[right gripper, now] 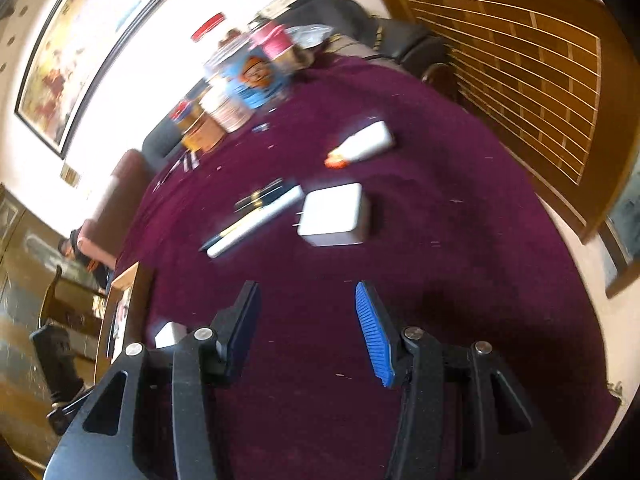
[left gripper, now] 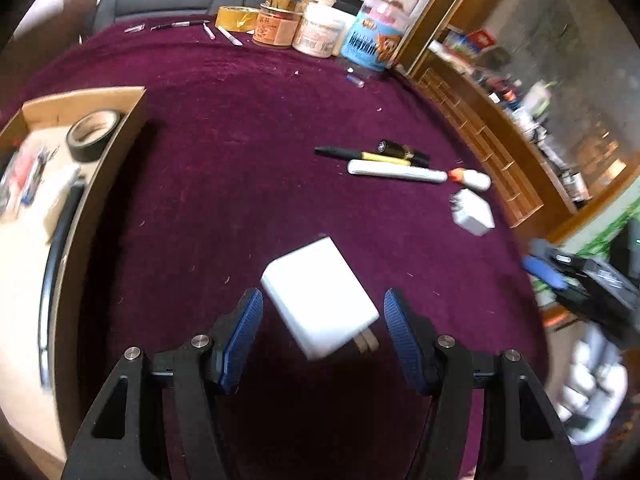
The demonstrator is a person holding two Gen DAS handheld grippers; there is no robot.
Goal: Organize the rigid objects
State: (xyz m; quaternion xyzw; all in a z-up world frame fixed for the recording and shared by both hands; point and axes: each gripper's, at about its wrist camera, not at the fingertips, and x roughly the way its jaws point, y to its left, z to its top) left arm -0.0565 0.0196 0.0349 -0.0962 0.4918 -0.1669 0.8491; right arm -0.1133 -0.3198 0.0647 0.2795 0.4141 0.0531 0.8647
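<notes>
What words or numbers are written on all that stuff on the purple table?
No text here reads clearly.
Blue-label jar: big letters and a cartoon face, too blurred to read.
Orange tin: printed marks, too small.
White tub: faint print, unreadable.
Black tape roll: lettering inside the core, too blurred.
White charger between the open left gripper fingers: no print visible.

The left gripper (left gripper: pixel 323 322) reaches forward with its black arms low in its own view, and its two blue ribbed pads (left gripper: pixel 242 340) stand wide apart, tilted outward at the tips. Nothing is pinched between them. The right gripper (right gripper: pixel 308 330) is likewise spread, its pads (right gripper: pixel 374 336) well separated and gripping nothing, the whole tool rolled a little to one side. Seen from the left camera, the right gripper (left gripper: pixel 580 280) sits off at the far right edge, held by a gloved hand (left gripper: pixel 592 384) in a pale grey glove.
</notes>
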